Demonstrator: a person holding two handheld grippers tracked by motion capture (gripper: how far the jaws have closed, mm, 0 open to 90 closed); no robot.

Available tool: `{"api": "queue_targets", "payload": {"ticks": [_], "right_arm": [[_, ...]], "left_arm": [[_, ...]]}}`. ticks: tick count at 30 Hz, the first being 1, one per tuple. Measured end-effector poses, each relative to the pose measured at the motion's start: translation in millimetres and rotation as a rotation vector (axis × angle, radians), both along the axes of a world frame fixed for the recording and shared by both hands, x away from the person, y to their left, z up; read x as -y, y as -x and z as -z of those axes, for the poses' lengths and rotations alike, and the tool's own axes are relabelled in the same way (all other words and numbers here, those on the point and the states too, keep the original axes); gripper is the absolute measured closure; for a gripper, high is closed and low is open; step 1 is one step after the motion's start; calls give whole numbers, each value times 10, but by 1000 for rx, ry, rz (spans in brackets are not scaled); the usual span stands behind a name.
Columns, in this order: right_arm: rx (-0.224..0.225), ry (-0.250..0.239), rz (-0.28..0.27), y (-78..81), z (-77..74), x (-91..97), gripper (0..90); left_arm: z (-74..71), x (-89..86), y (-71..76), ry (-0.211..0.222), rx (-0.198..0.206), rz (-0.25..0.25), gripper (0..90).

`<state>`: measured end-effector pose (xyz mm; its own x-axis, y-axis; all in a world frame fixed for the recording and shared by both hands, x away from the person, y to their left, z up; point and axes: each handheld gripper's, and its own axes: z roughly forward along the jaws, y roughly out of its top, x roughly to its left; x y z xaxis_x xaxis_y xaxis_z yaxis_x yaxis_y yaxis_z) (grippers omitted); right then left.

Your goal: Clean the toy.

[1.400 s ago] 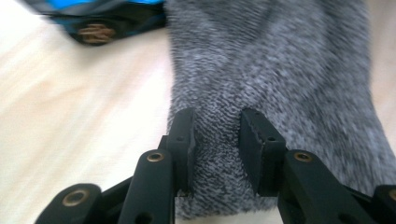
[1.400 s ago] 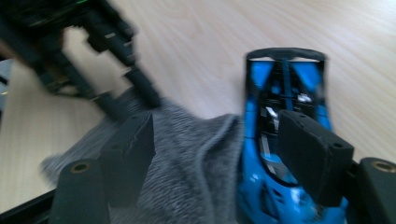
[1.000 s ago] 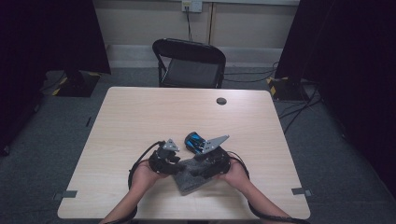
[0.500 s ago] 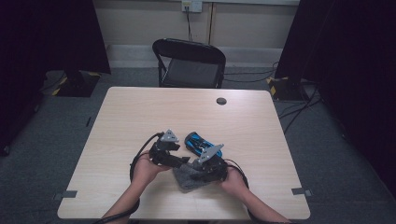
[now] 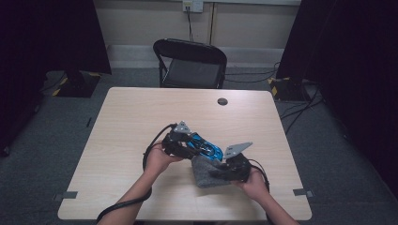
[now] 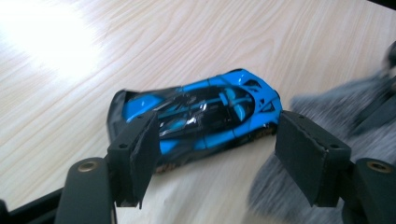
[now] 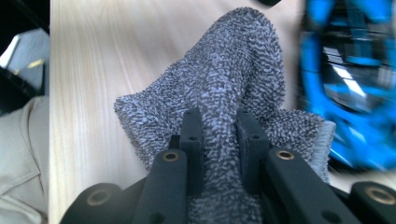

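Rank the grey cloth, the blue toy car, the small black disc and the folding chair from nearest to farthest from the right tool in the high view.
1. Grey cloth: pinched in the right tool.
2. Blue toy car: just beyond, toward the left.
3. Small black disc: near the table's far edge.
4. Folding chair: behind the table.

Lab/recording setup: bare wooden table [image 5: 131, 117], black curtains [image 5: 47, 37] both sides, folding chair [image 5: 190, 63], floor cables [image 5: 300, 110], tape markers [image 5: 65, 195], grey carpet [image 5: 37, 154].

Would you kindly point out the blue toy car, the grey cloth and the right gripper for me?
blue toy car [image 6: 205, 116], left gripper view, on its dark cabin roof.
grey cloth [image 7: 233, 70], right gripper view, on the raised fold.
right gripper [image 7: 218, 140], right gripper view, between its fingertips.
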<state>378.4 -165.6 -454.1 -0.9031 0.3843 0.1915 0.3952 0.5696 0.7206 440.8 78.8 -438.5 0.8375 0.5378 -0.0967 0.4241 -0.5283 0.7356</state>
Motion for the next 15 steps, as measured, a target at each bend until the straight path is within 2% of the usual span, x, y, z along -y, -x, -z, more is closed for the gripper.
{"api": "queue_targets", "payload": {"ticks": [3, 9, 12, 14, 15], "right_arm": [[28, -5, 63, 35, -72, 266, 761], [26, -39, 219, -10, -84, 717, 763], [14, -66, 321, -60, -48, 887, 762], [7, -79, 355, -96, -25, 938, 762], [4, -83, 365, -117, -13, 953, 762]], "left_arm": [[55, 107, -77, 9, -10, 7, 279], [183, 276, -199, -26, -13, 27, 241], [198, 322, -221, -27, -14, 39, 239], [208, 352, -238, -59, -1, 34, 239], [216, 358, -259, -61, -10, 33, 239]]}}
